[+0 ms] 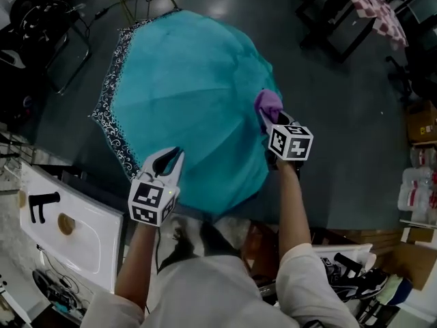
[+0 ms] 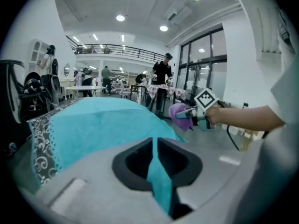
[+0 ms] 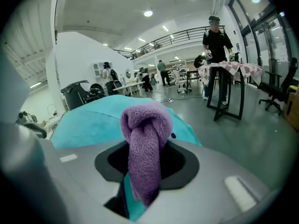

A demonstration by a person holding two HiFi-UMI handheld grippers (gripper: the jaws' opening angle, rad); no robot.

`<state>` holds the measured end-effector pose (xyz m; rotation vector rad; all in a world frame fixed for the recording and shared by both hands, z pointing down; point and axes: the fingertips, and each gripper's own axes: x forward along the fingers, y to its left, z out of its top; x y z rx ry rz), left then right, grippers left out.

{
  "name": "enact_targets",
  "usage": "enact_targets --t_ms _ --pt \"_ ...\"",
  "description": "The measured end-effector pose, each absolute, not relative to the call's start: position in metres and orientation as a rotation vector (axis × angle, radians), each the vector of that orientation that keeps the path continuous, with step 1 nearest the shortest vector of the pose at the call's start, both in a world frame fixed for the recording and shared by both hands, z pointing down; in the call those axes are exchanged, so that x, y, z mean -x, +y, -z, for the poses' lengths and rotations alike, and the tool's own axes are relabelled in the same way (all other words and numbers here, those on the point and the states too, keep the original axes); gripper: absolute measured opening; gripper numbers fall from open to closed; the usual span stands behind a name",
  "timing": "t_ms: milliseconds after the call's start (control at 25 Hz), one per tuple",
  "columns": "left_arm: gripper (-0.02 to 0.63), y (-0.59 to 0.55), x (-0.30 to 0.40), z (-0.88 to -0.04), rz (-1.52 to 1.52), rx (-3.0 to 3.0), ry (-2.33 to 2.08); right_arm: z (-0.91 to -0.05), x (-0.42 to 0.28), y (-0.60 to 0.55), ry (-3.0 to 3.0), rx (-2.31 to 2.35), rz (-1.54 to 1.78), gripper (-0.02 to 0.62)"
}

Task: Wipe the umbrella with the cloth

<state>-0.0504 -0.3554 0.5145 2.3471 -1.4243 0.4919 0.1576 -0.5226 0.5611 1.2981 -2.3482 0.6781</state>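
An open teal umbrella (image 1: 184, 87) with a patterned border lies canopy-up on the dark floor. My left gripper (image 1: 176, 154) rests on its near edge. In the left gripper view (image 2: 154, 141) the jaws stand almost together with a strip of the teal fabric (image 2: 93, 125) pinched in the narrow gap. My right gripper (image 1: 270, 117) is shut on a bunched purple cloth (image 1: 268, 102) at the canopy's right side. In the right gripper view the cloth (image 3: 145, 139) fills the jaws, with the umbrella (image 3: 88, 120) behind it. From the left gripper view the cloth (image 2: 179, 113) hangs just above the canopy.
A white basin panel (image 1: 75, 224) lies at the near left, a black chair (image 1: 41, 26) at the far left. A table with a checked cover (image 1: 362, 5) stands at the far right, boxes (image 1: 420, 121) and shoes (image 1: 355, 279) along the right. A person (image 3: 217, 45) stands beyond.
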Motion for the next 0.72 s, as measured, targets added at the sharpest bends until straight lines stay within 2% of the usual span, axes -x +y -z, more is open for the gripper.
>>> enact_targets --t_ms 160,440,720 --pt "0.002 -0.392 0.023 -0.508 -0.477 -2.388 -1.410 -0.580 -0.170 -0.541 -2.331 -1.292 -0.685 0.143" --pt "0.002 -0.430 0.005 -0.503 -0.460 -2.380 -1.432 -0.609 -0.177 -0.563 -2.284 -1.265 -0.674 0.143" --pt "0.002 -0.437 0.003 -0.496 -0.448 -2.396 -1.448 -0.620 -0.155 -0.549 -2.299 -1.151 -0.689 0.143"
